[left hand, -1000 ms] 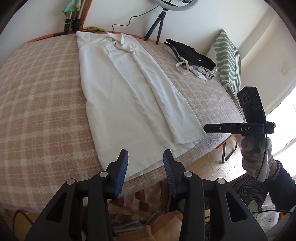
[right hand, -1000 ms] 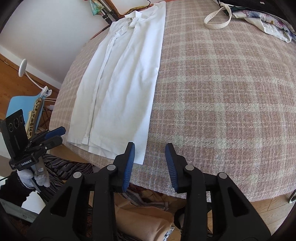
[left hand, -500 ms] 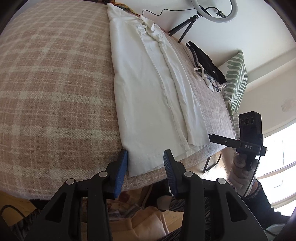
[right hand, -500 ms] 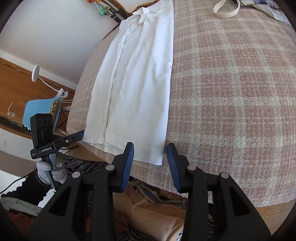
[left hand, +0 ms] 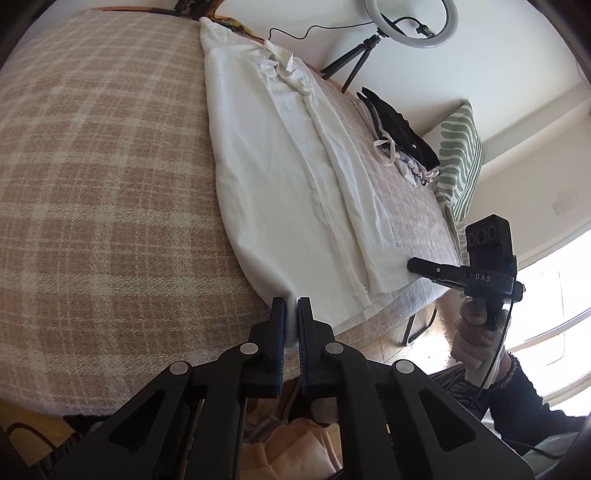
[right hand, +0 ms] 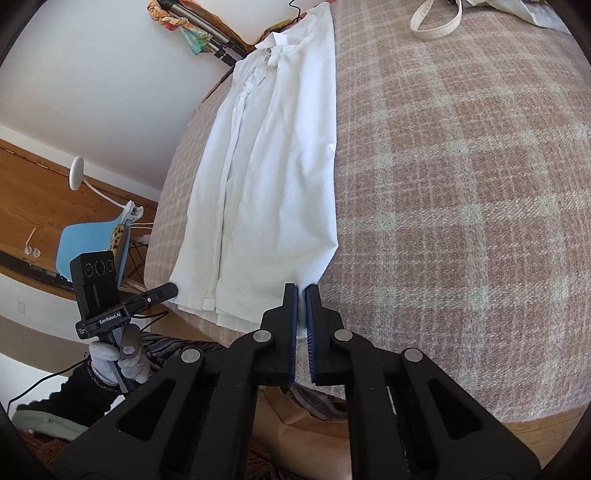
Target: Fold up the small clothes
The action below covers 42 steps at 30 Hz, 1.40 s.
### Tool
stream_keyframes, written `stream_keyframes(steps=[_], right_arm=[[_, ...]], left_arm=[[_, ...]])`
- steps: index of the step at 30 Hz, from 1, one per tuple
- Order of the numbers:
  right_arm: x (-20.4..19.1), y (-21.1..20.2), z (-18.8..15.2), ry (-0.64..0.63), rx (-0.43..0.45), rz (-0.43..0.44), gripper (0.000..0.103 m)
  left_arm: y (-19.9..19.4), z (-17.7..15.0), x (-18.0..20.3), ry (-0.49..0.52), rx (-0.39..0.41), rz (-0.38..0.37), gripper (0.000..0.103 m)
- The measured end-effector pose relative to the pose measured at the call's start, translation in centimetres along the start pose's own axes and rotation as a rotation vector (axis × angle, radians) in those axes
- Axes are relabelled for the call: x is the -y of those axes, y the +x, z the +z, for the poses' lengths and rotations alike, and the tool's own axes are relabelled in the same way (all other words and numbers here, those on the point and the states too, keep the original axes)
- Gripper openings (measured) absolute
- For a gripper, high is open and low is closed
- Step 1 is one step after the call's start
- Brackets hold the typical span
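Note:
A white collared shirt [left hand: 280,177] lies lengthwise on the plaid bed, its sides folded in, collar at the far end. My left gripper [left hand: 291,306] is shut on the near left hem corner of the shirt. My right gripper [right hand: 301,293] is shut on the near right hem corner of the shirt [right hand: 273,177]. In the left wrist view the right gripper [left hand: 413,265] shows at the shirt's other corner. In the right wrist view the left gripper [right hand: 171,290] shows at the far hem corner.
The pink plaid bed cover [left hand: 92,206] fills both views. A pile of dark clothes and a bag [left hand: 399,133] lies at the far right, beside a green striped pillow [left hand: 461,162]. A ring light on a tripod [left hand: 406,22] stands behind. A blue chair [right hand: 92,240] stands at the left.
Both grippers moved forward to the shirt's hem and closed on its two near corners; they were open and apart from the cloth before.

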State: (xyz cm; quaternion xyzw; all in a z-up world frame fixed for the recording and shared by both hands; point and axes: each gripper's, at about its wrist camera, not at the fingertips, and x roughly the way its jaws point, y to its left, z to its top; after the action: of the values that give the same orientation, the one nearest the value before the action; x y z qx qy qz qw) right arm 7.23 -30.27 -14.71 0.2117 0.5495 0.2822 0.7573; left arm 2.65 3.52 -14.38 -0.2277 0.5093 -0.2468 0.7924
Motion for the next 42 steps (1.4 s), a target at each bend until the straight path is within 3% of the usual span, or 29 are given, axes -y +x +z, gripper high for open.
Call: stream_keyframes(steps=[6, 13, 20, 22, 26, 29, 30, 32, 33, 37, 42], right_arm=[[-0.6, -1.7, 2.0, 0.020, 0.086, 0.042, 0.006], [-1.3, -3.0, 6.6, -0.002, 0.166, 0.010, 0.006], [-1.2, 0.2, 12.1, 0.006, 0.186, -0.052, 0.005], [-0.8, 1.3, 13.0, 0.004, 0.176, -0.087, 0.005], [-0.4, 2.5, 13.1, -0.027, 0.103, -0.077, 0.005], [-0.7, 2.1, 12.2, -0.104, 0.089, -0.079, 0.008], [-0.6, 2.0, 11.9, -0.116, 0.080, -0.070, 0.015], [-0.3, 1.8, 11.4, -0.121, 0.078, -0.057, 0.033], [-0.2, 1.7, 11.2, -0.122, 0.090, -0.061, 0.035], [0.0, 2.0, 10.8, -0.134, 0.073, -0.051, 0.035], [-0.1, 3.7, 10.6, -0.149, 0.042, -0.104, 0.035]], left_arm=[[-1.5, 2.7, 0.3, 0.000, 0.078, -0.030, 0.004], [-1.9, 7.5, -0.4, -0.033, 0.155, -0.028, 0.004], [-0.3, 11.5, -2.0, -0.063, 0.163, 0.007, 0.003], [-0.6, 12.0, -2.3, -0.023, 0.201, 0.065, 0.003], [-0.7, 11.6, -3.2, -0.014, 0.179, 0.018, 0.006], [0.1, 10.9, -2.9, 0.035, 0.137, 0.027, 0.023], [0.5, 10.8, -2.8, 0.044, 0.115, 0.027, 0.028], [1.1, 10.4, -2.3, 0.063, 0.093, 0.033, 0.028], [1.3, 10.3, -2.1, 0.074, 0.089, 0.033, 0.028], [2.0, 10.0, -1.3, 0.119, 0.082, 0.062, 0.028], [2.8, 9.8, -1.1, 0.148, 0.079, 0.099, 0.028]])
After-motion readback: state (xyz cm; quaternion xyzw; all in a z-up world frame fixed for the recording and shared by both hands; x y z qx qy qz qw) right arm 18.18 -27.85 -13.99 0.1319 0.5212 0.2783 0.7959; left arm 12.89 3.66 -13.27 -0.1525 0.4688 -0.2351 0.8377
